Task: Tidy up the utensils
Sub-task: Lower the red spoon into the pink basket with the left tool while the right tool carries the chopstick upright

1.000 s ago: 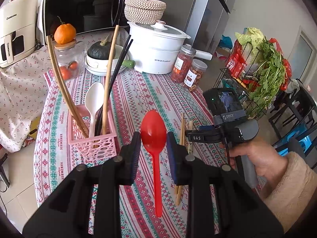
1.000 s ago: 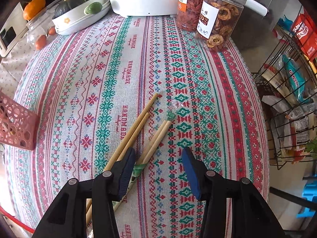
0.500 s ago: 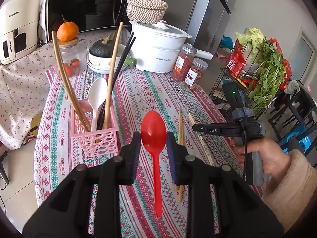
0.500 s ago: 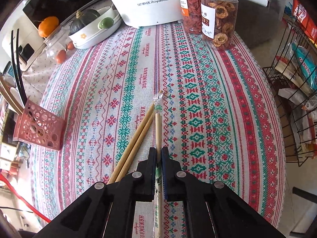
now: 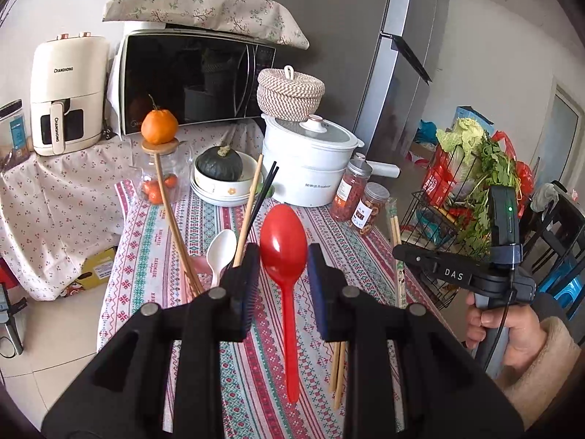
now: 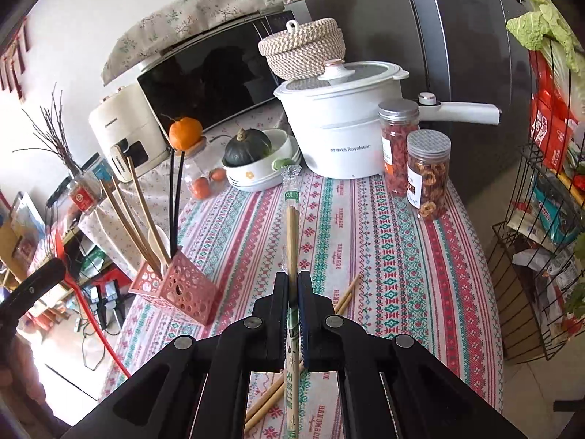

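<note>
My left gripper (image 5: 283,261) is shut on a red plastic spoon (image 5: 283,236), bowl up, above the patterned tablecloth (image 5: 365,270). The pink utensil basket (image 6: 175,285) holds a white spoon (image 5: 221,252), long wooden sticks and black chopsticks; in the left wrist view my left finger hides most of it. My right gripper (image 6: 292,281) is shut on a pair of paper-wrapped chopsticks (image 6: 291,234), lifted clear of the table and pointing away. A bare wooden pair of chopsticks (image 6: 347,292) lies on the cloth under it. The right gripper (image 5: 398,254) is held by a hand at the right.
At the back of the table stand a white pot (image 6: 340,139), two snack jars (image 6: 427,172), a bowl with a green squash (image 6: 248,146) and a glass jar topped by an orange (image 5: 159,128). A wire rack of groceries (image 6: 541,256) stands right of the table.
My right gripper shut on the wrapped chopsticks and lifted them off the cloth, tilting up. My left gripper rose with the red spoon, its grip unchanged.
</note>
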A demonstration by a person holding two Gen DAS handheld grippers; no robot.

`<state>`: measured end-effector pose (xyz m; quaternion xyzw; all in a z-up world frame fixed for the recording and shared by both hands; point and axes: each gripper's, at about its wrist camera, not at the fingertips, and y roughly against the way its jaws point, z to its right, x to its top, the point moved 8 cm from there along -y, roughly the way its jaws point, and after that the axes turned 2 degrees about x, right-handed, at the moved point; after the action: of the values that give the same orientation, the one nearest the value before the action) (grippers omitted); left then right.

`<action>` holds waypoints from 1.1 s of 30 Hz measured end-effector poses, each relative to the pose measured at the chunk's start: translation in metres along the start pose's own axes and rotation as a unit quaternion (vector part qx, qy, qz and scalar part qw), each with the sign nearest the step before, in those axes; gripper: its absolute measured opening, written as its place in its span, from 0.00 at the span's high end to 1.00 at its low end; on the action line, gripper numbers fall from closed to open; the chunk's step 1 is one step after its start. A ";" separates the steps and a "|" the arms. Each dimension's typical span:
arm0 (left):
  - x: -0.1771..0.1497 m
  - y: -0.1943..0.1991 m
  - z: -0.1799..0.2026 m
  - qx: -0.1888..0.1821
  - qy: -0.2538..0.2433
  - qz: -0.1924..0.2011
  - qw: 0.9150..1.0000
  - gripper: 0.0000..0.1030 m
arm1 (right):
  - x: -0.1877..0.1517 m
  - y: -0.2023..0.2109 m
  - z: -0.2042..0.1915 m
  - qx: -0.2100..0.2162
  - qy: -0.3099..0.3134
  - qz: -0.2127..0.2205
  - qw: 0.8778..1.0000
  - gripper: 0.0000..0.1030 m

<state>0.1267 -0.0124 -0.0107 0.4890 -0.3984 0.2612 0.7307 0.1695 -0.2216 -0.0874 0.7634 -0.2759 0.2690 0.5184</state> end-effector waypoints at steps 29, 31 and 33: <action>0.043 -0.016 -0.049 0.147 -0.030 0.197 0.969 0.73 | 0.013 0.011 -0.042 0.024 0.041 0.043 0.998 0.95; 0.040 -0.023 -0.052 0.149 -0.033 0.188 0.970 0.72 | 0.013 0.011 -0.043 0.024 0.041 0.043 0.998 0.95; 0.034 -0.030 -0.054 0.152 -0.035 0.176 0.972 0.72 | 0.012 0.011 -0.043 0.024 0.043 0.043 0.998 0.95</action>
<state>0.1863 0.0256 -0.0086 0.5256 -0.4593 0.4255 0.5759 0.1652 -0.1862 -0.0580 0.7509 -0.2796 0.3298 0.4992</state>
